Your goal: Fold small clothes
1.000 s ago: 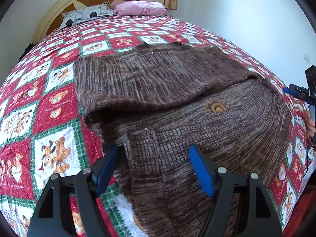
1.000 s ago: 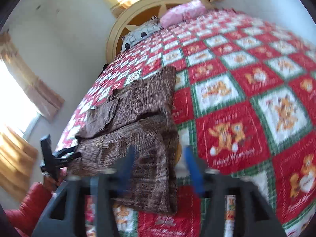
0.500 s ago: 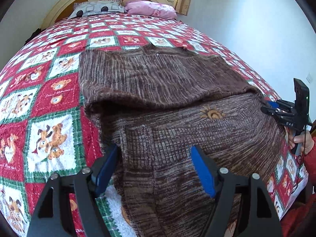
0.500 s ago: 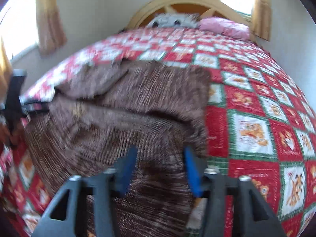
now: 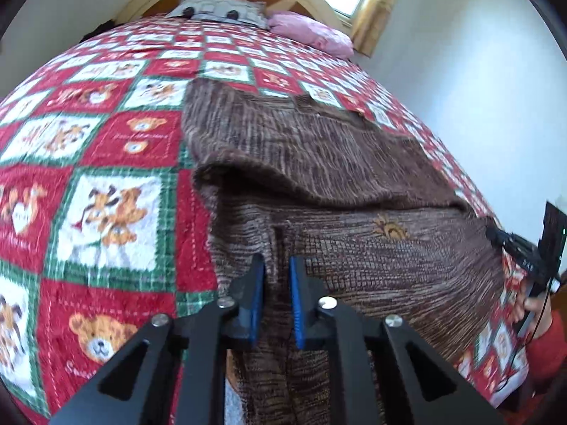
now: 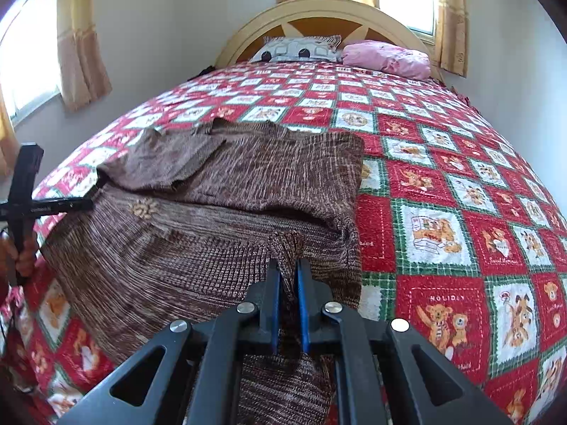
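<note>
A brown knitted sweater [image 5: 336, 163] lies on the bed, its far half folded over the near half. My left gripper [image 5: 275, 265] is shut on the sweater's near edge at its left side, fabric pinched between the blue pads. My right gripper [image 6: 287, 265] is shut on the sweater [image 6: 219, 184] at its near right corner, a ridge of knit standing up between the pads. Each gripper shows in the other's view: the right one at the sweater's right edge [image 5: 503, 239], the left one at the left edge [image 6: 85, 203].
The bed carries a red, white and green teddy-bear quilt [image 6: 443, 184]. A grey patterned pillow [image 6: 301, 47] and a pink pillow [image 6: 386, 56] lie by the wooden headboard [image 6: 319, 14]. Walls and curtained windows [image 6: 81, 35] surround the bed.
Both grippers went from open above the sweater's near edge to shut on the fabric. The right gripper swung round to face the headboard.
</note>
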{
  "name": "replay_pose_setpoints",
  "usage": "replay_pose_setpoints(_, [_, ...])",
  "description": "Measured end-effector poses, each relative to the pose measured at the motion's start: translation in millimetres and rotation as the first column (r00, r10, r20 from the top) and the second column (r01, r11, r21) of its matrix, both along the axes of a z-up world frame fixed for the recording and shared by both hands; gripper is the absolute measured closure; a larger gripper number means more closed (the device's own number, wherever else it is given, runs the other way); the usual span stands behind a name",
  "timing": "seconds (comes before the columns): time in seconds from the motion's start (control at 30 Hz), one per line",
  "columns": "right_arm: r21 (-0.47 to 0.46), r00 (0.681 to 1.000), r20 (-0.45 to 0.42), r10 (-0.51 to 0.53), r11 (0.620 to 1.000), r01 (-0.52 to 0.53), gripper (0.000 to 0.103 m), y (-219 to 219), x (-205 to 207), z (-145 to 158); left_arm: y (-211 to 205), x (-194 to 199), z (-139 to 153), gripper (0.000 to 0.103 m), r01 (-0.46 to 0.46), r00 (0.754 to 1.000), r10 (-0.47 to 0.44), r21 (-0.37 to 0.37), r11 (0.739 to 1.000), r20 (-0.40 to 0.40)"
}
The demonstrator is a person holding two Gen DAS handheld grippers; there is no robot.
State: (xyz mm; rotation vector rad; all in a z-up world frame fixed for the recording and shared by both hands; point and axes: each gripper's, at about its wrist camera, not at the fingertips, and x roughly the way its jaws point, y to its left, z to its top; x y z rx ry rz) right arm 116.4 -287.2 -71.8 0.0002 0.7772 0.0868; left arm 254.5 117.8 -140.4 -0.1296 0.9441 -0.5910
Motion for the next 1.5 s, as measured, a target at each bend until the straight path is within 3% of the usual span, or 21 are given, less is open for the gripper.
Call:
replay_pose_setpoints(0.37, [0.046,0.994,0.107,0.011,0.999,-0.016,0.095,4.3,-9.9,53.6,6.3,-19.9,41.5,0.093,-0.074,0.993,0.077,-0.03,0.997,0.088])
replay_pose_setpoints(0.67, [-0.075,0.981,0.19,0.032,0.997,-0.017,0.096,14.0,2.4,81.7,16.8,-7.5,70.4,0.093,-0.184,0.967,0.191,-0.062,0.981,0.169])
replay_pose_setpoints(0.73, [-0.094,0.978,0.205,0.033,0.995,-0.014,0.096,14.9,6.5,87.0,17.6,-3.6,76.4,0.097,-0.211,0.956,0.218,-0.059,0.976,0.195])
replay_pose_setpoints(0.9, [-0.13,0.979,0.198,0.041,0.991,-0.015,0.096,18.0,20.4,85.6,16.7,9.1,82.2,0.097,-0.227,0.949,0.229,-0.034,0.973,0.219])
replay_pose_setpoints(1.03, [-0.077,0.987,0.161,0.032,0.997,-0.019,0.096,10.8,24.9,71.6,9.9,11.9,66.5,0.097,-0.185,0.967,0.177,0.025,0.982,0.184])
replay_pose_setpoints(1.17, [-0.07,0.991,0.13,0.031,0.997,-0.022,0.096,9.7,18.1,58.5,4.2,14.6,47.2,0.088,-0.114,0.99,0.11,0.038,0.993,0.09])
replay_pose_setpoints(1.23, [-0.07,0.991,0.127,0.032,0.997,-0.023,0.096,10.0,13.2,55.2,-1.6,16.5,35.4,0.071,-0.084,0.996,0.082,0.059,0.995,0.034])
replay_pose_setpoints(1.3, [-0.066,0.991,0.127,0.029,0.998,-0.021,0.096,9.6,11.0,53.0,-7.1,15.2,27.5,0.053,-0.073,0.997,0.071,0.088,0.993,0.025])
replay_pose_setpoints(1.5, [-0.038,0.993,0.116,0.021,0.999,-0.017,0.096,8.0,9.9,48.9,-22.4,22.5,11.3,0.053,-0.085,0.996,0.079,0.164,0.983,0.041])
